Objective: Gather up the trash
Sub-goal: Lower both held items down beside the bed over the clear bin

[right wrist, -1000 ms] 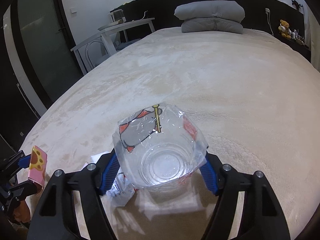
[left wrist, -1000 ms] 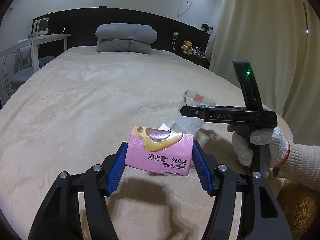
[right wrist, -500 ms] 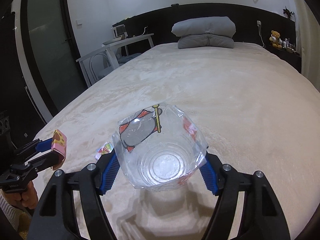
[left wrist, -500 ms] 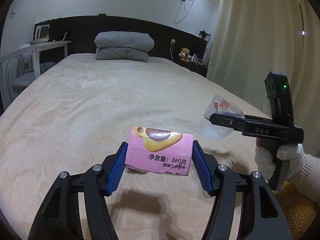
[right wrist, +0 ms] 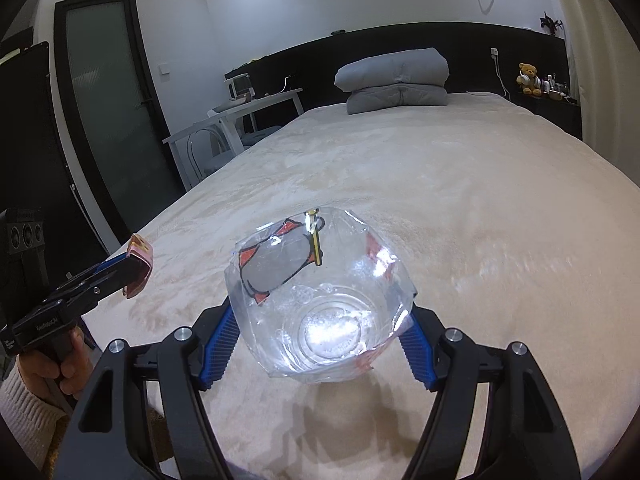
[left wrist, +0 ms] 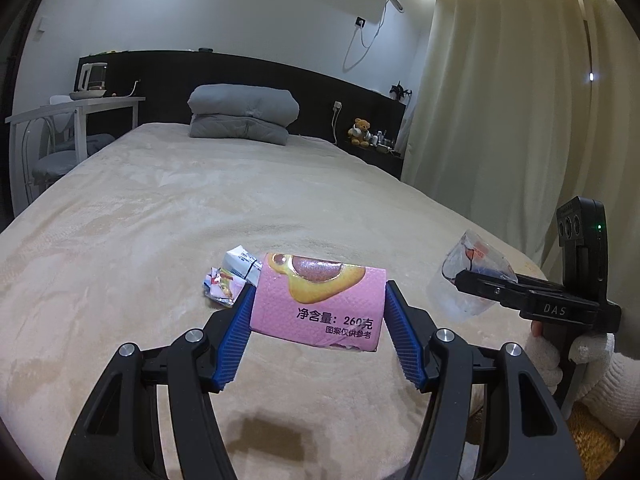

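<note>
My left gripper (left wrist: 318, 312) is shut on a pink snack packet (left wrist: 320, 300) with Chinese print, held above the beige bed (left wrist: 200, 208). My right gripper (right wrist: 320, 332) is shut on a crushed clear plastic cup (right wrist: 320, 296) with a red and grey label, also held above the bed. The cup shows at the right of the left wrist view (left wrist: 466, 276), and the pink packet shows at the left of the right wrist view (right wrist: 138, 264). Two small crumpled wrappers (left wrist: 232, 276) lie on the bed just beyond the left fingertips.
Folded grey bedding (left wrist: 244, 114) lies at the head of the bed against a black headboard. A white desk with a chair (left wrist: 72, 120) stands to the left. Curtains (left wrist: 500, 100) hang on the right. A teddy bear (left wrist: 362, 132) sits on the far shelf.
Both grippers have risen and drawn back from the bed with their items. The right gripper has moved away to the right. The crumpled wrappers on the bed have come into view.
</note>
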A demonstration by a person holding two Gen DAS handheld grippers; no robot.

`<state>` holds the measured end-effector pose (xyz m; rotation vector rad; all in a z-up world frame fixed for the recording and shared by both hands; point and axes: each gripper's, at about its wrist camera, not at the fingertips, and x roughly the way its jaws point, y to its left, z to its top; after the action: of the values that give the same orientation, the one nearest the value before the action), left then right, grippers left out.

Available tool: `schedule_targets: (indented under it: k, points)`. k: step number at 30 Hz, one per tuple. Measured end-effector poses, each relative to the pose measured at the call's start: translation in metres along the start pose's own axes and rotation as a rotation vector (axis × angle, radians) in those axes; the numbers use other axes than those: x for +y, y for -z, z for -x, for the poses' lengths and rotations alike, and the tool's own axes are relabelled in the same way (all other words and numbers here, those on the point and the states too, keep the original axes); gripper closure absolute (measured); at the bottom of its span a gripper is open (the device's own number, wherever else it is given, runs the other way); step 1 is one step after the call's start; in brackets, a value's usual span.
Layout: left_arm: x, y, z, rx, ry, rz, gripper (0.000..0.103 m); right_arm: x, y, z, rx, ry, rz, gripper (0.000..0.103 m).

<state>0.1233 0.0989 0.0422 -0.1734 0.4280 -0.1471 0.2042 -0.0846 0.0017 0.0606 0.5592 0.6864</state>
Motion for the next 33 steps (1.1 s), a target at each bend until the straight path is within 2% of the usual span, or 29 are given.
schedule_targets:
  k: [10,21,27,33]
  points:
    - [-0.037,0.040,0.062,-0.066,0.028,0.048,0.041,0.000,0.051,0.074,-0.024,-0.005,-0.025,0.032]
    - [-0.077,0.076,0.106,-0.079,0.062,0.049,0.041,0.005,0.093,0.135,-0.040,-0.034,-0.021,0.032]
    - [-0.092,0.091,0.116,-0.069,0.082,0.070,0.041,0.010,0.112,0.157,-0.036,-0.060,-0.029,0.032]
    - [-0.101,0.106,0.118,-0.020,0.108,0.103,0.041,0.020,0.127,0.161,0.006,-0.109,-0.046,0.032]
